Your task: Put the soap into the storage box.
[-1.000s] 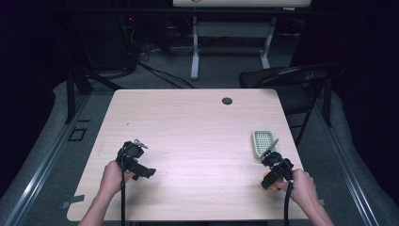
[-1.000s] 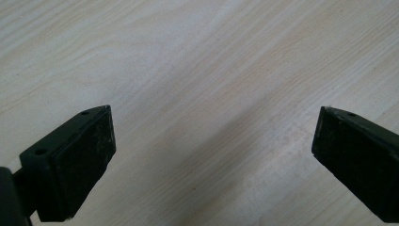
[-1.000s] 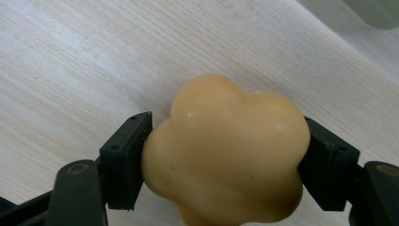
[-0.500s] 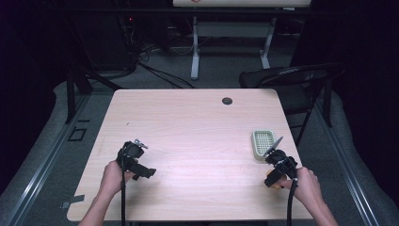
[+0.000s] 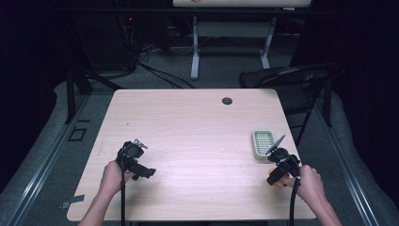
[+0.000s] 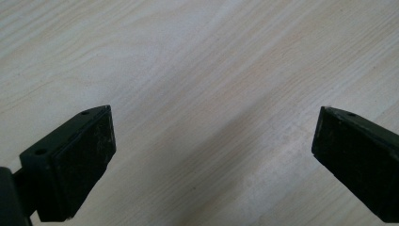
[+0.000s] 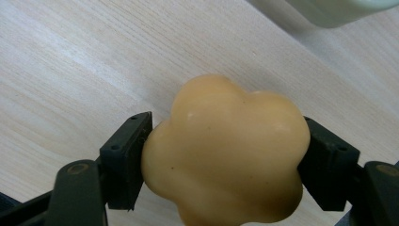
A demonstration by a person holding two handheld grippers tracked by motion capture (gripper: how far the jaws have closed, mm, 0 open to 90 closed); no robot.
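- The right gripper (image 5: 277,165) has drawn back toward the person's edge of the table (image 5: 188,127) over the last second; earlier it sat right against the pale green basket (image 5: 262,143), and now it is just beside that basket's near corner.
- Its jaws are clamped on a lumpy yellow-orange toy (image 7: 226,150), lobed like a small bell pepper, pinched from both sides and held just clear of the wood in the right gripper view.
- A corner of the basket (image 7: 339,8) shows beyond the toy, so the toy is outside the basket, near it.
- I judge the pick is done; carrying or placing comes next.
- The left gripper (image 5: 134,160) has not moved; it is well apart from the basket, its jaws spread wide over bare table (image 6: 197,70), holding nothing.
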